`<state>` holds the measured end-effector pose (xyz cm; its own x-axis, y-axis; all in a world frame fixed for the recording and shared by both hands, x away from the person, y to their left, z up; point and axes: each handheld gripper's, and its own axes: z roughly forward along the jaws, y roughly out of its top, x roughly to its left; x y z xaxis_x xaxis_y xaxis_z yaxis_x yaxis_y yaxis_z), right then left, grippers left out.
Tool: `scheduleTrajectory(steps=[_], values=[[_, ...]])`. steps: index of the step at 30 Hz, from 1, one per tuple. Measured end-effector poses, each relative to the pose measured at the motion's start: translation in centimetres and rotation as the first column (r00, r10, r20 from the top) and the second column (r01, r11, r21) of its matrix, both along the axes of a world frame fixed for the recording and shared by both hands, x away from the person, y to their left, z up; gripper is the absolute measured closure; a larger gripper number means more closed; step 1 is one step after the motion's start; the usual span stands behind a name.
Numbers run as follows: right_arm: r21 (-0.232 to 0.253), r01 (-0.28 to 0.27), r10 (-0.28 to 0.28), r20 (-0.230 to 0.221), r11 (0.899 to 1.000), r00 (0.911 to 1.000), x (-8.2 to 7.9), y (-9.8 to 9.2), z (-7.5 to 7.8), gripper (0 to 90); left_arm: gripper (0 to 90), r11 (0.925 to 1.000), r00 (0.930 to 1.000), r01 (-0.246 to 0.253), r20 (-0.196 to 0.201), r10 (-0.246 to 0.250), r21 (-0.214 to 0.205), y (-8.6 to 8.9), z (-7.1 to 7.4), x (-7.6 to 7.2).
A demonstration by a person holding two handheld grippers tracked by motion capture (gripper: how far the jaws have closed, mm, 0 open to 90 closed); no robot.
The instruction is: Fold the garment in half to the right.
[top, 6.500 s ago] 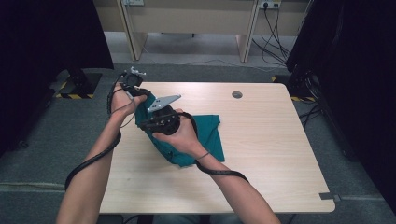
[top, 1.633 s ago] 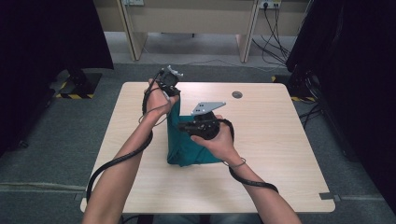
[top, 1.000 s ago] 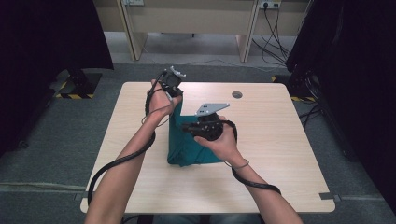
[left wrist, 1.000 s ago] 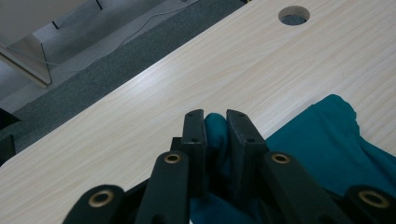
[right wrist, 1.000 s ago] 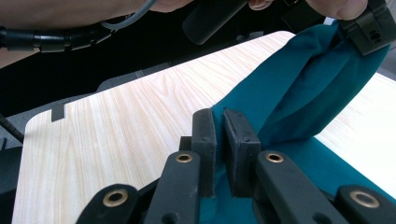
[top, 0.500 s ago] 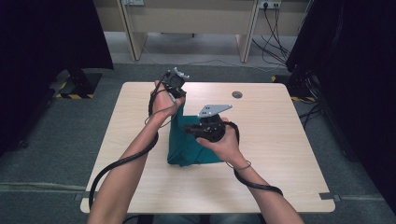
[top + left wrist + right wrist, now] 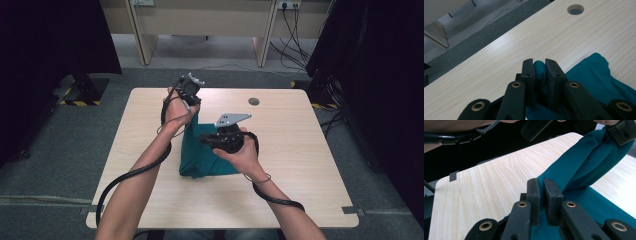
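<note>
Teal cloth [image 7: 202, 152] partly lifted above centre of wooden table [image 7: 300, 165], lower folds resting on it. Left gripper [image 7: 539, 65] clamped narrow on upper cloth edge, nearer the table's cable hole [image 7: 254, 101]. Right gripper [image 7: 541, 185] pinched narrow on a lower fold, toward the near edge.

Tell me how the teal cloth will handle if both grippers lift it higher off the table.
Probably floppy: the teal cloth sags in soft folds between the left gripper and the right gripper, which both pinch its edge. Likely light, since thin pinches hold it up. Its lower part, pooled on the table, would probably drag and swing.
</note>
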<state>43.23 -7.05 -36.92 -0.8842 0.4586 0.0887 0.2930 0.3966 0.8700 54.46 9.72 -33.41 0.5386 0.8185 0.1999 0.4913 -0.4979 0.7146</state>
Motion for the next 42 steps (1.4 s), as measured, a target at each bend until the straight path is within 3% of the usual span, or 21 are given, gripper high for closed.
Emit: scheduleTrajectory(steps=[42], values=[[-0.003, 0.025, -0.025, -0.017, 1.000, 0.9995, -0.3, -1.7, -1.0, 83.8, 77.8, 0.9998, 0.9998, 0.019, -0.004, -0.019, -0.010, -1.8, -0.8, 0.1]])
